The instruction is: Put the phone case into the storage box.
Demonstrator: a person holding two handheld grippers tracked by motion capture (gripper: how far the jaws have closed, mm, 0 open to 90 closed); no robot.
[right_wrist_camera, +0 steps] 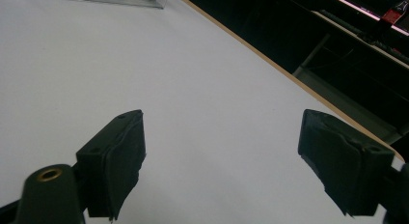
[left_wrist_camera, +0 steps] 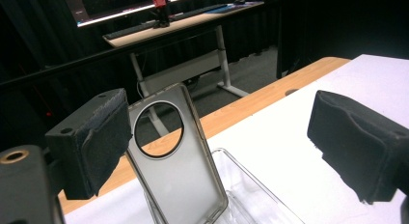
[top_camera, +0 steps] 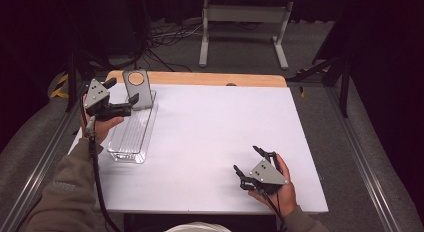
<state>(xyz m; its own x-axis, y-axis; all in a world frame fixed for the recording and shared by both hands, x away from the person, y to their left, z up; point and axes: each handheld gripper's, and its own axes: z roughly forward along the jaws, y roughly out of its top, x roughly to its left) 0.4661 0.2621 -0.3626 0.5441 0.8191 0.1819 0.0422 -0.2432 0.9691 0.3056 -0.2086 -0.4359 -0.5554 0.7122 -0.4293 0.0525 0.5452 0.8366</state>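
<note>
Phone case [top_camera: 137,88] stands near-upright at the far end of the clear tray [top_camera: 131,137], upper left of the high view, leaning back against the tray's end wall. In the left gripper view it sits left of centre, round camera cutout toward the top, smoky translucent back facing the camera.

Left gripper [top_camera: 125,105] is just beside the case, fingers [left_wrist_camera: 91,139] spread wide, nothing between them. The left pad sits close to the case's left edge; can't tell if it touches.

Right gripper [top_camera: 247,167] is parked lower right of the high view over bare desk [top_camera: 215,132], well apart from the tray. Its fingers [right_wrist_camera: 115,159] are released too, holding nothing.

Handling guess: the case looks light, thin and flexible, probably soft plastic, smooth and a bit slippery. Squeezing across the open width will likely bow it. Better to pinch front-to-back through the flat panel or clamp the two long side rails below the cutout, where the shell is stiffer. Avoid the cutout ring, weakest spot. It may tip over if nudged before the fingers close.
</note>
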